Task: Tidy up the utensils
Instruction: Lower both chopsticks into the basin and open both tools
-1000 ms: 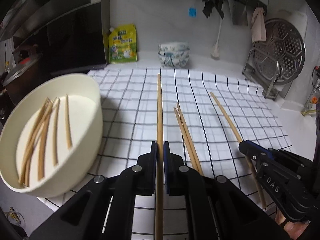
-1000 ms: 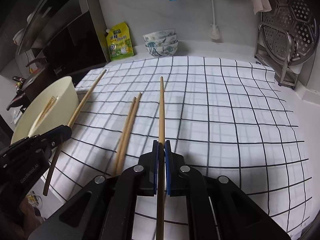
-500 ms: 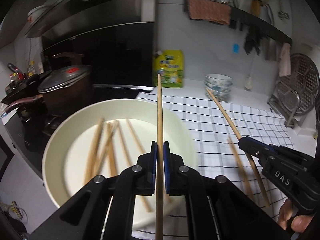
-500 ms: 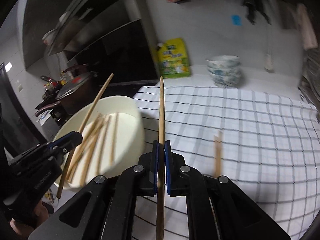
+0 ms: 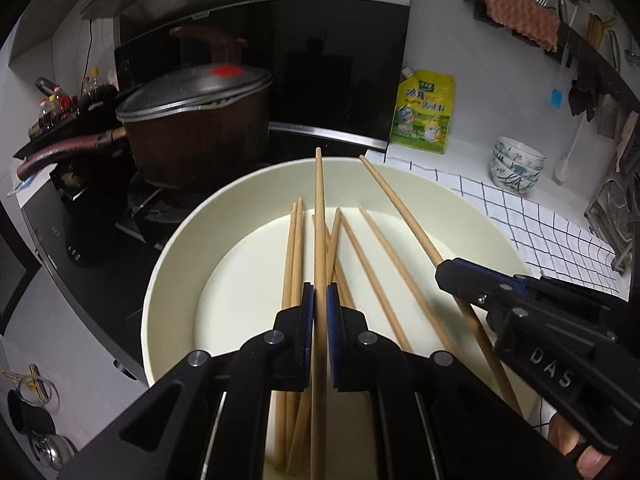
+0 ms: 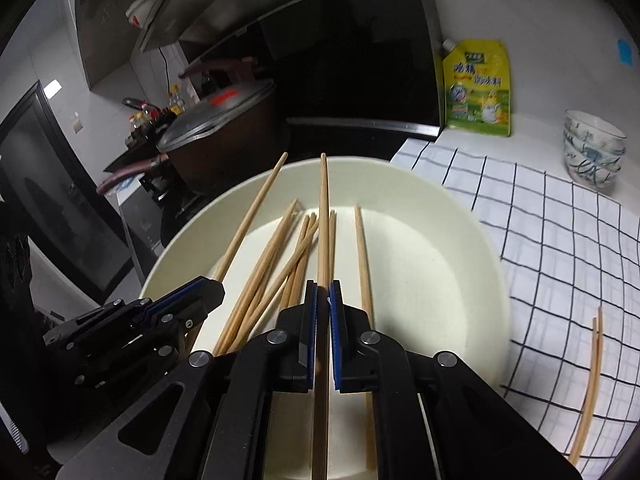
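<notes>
Where checked cloth [image 6: 560,240] lay, bowl [image 5: 180,240] now below.

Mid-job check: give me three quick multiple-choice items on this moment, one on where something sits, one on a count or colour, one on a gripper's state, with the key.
1. Where are the two loose chopsticks not yet collected?
A. On the checked cloth to the right of the bowl
B. On the pot lid
C. Inside the stacked patterned bowls

2. What colour is the pouch against the back wall?
A. Red
B. Yellow-green
C. Blue

3. What is the left gripper doing?
A. Open and empty
B. Shut on a spoon
C. Shut on a chopstick over the cream bowl

Key: 1 A, the right wrist view shows the pair lying on the cloth beside the bowl. 2 B, its yellow-green front shows in both views. 3 C, the blue pads pinch one stick that points out over the bowl.
</notes>
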Motion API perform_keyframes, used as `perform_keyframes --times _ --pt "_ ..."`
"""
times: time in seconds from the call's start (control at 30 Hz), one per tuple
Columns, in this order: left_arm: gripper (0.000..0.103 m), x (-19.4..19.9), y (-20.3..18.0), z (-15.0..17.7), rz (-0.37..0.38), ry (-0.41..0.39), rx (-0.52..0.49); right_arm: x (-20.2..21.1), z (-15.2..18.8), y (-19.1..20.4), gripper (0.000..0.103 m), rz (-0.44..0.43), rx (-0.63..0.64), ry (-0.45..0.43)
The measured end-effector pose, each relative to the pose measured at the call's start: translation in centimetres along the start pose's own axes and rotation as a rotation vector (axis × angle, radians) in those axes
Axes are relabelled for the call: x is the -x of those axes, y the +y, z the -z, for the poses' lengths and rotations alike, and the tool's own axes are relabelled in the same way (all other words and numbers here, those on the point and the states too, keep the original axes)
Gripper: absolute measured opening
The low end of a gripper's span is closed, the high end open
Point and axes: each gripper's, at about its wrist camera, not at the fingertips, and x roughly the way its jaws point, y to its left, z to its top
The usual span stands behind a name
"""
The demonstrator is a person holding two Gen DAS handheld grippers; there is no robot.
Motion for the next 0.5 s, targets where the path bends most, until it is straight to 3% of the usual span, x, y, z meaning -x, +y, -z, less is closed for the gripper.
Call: perform_keyframes --times 0.13,0.2,0.27,0.5 --pt "0.01 -1.0 0.5 0.5 -0.006 0.039 0.009 -1.3 0.7 -0.3 0.006 0.011 -0.011 0.041" --pt "0.028 -0.9 0.6 0.7 -0.013 0.038 0.016 -1.3 1.0 -0.6 0.009 0.011 -0.027 0.038" --pt "0.063 -0.4 0.7 0.9 -0.03 0.009 0.017 -0.8 1.2 -0.9 0.01 0.027 -0.033 0.018" --pt "0.069 0.9 1.4 1.4 -0.068 -0.028 0.024 1.3 2.2 -2.2 0.021 0.067 -0.063 -0.026"
